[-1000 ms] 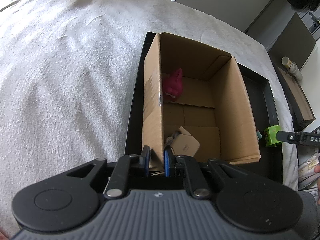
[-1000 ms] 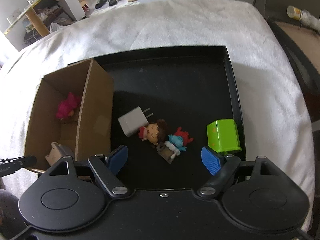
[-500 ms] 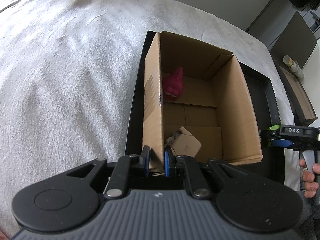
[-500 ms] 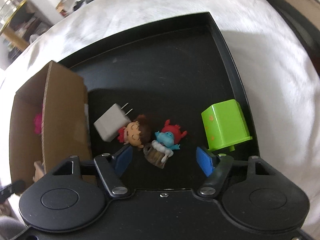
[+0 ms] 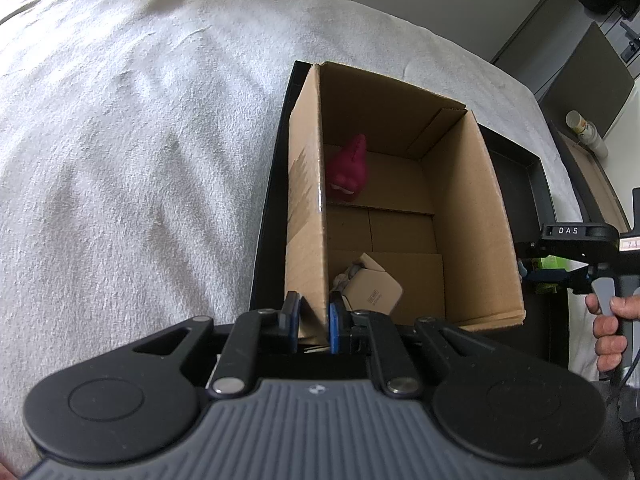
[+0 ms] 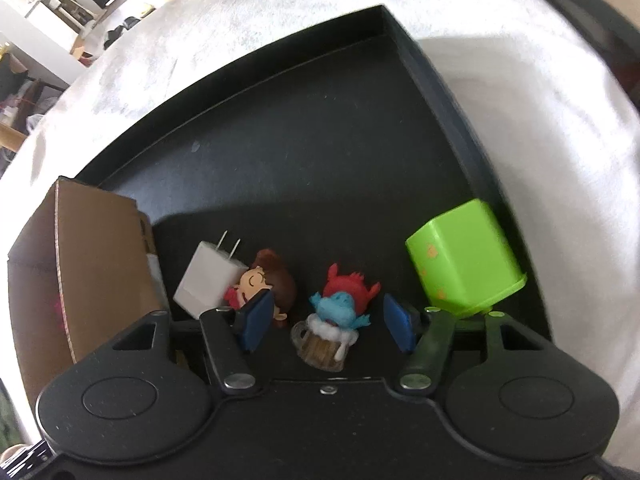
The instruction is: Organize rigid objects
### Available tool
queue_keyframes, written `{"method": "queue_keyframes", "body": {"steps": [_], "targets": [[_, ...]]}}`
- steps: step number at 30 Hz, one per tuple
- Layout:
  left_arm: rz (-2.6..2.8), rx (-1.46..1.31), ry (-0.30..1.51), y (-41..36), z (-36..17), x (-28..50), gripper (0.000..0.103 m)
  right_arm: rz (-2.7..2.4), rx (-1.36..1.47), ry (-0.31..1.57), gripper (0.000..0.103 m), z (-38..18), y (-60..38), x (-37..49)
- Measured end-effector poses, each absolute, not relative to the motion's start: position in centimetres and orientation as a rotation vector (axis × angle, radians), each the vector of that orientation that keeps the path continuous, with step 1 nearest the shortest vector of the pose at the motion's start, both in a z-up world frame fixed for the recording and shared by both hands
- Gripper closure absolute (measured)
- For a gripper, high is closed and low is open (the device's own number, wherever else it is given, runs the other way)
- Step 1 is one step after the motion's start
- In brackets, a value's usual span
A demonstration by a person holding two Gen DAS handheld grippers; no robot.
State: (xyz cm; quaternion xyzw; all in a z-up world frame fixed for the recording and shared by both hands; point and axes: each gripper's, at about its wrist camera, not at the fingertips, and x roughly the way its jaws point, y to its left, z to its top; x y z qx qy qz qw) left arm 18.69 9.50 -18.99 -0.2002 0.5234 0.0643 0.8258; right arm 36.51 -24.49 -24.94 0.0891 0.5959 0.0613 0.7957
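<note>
Your cardboard box (image 6: 92, 264) stands at the tray's (image 6: 320, 128) left; right of it lie the charger (image 6: 208, 276), two figurines, seemingly touching, then the cube (image 6: 464, 256).

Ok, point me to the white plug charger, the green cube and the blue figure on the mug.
white plug charger (image 6: 210, 276), right wrist view, on its white top face.
green cube (image 6: 468, 252), right wrist view, on its broad upper face.
blue figure on the mug (image 6: 339, 308), right wrist view, on the blue body.
</note>
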Motion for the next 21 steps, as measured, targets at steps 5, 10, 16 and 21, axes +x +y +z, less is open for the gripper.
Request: {"method": "queue_keyframes", "body": {"steps": [5,10,16,21], "targets": [[0.134,-0.43,1.111,9.5,-19.0,18.7,0.091,0.066,0.196,1.284,0.049,-24.9,-24.9,36.1],[0.132,-0.43,1.111,9.5,-19.0,18.7,0.091,0.037,0.2,1.309,0.053,-25.7,-24.8,36.4],[0.134,-0.429,1.111,9.4,-19.0,18.8,0.091,0.027,0.17,1.326,0.053,-26.3,-23.2,37.2],[0.133,-0.43,1.111,9.4,-19.0,18.7,0.091,0.037,0.074,1.31,0.053,-26.4,-22.4,36.5]]}}
